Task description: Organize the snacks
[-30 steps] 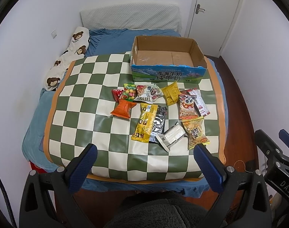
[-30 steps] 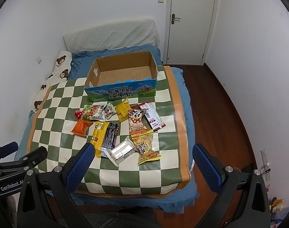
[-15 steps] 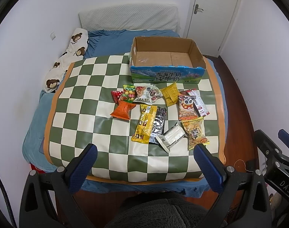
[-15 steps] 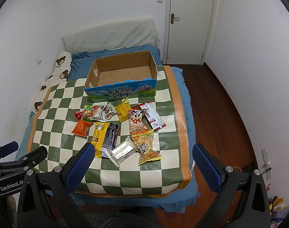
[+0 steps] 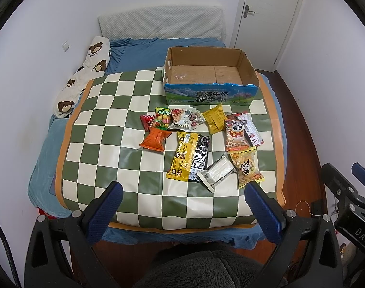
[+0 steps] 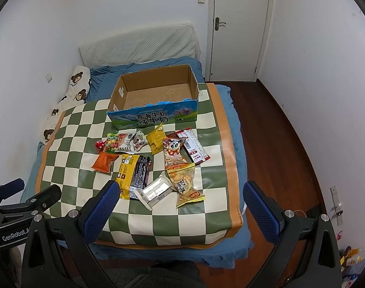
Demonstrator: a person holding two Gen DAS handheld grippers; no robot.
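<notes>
Partly hidden things come first: the red packet (image 5: 146, 121) shows only a corner from under the candy bag (image 5: 162, 122), the black packet (image 5: 200, 154) lies half under the long yellow packet (image 5: 183, 158), and the white-and-red flat packet (image 5: 250, 132) is overlapped by the panda packet (image 5: 236, 135); the print on most wrappers is too small to read. All the snacks lie in a loose cluster on the glossy green-and-cream checkered mat (image 5: 105, 129), just in front of the cardboard box (image 5: 210, 97), none of them inside it. That box is open-topped, with plain corrugated brown walls and floor and a blue printed front face with a ragged torn top edge. Nearest the box front sit the crinkled gold packet (image 5: 213, 117) and a pale printed pouch (image 5: 186, 119); further from it are the puffy orange packet (image 5: 156, 139), a silvery rectangular pack (image 5: 217, 174) and a clear-fronted bag of yellow crisps (image 5: 246, 168). The left gripper (image 5: 182, 206) hovers over the mat edge farthest from the box, its blue textured pads (image 5: 105, 212) spread wide and holding nothing. The right gripper (image 6: 180, 206) is likewise spread fully apart and empty, on the same far side of the box, with the silvery pack (image 6: 156, 189) visible between its fingers.
</notes>
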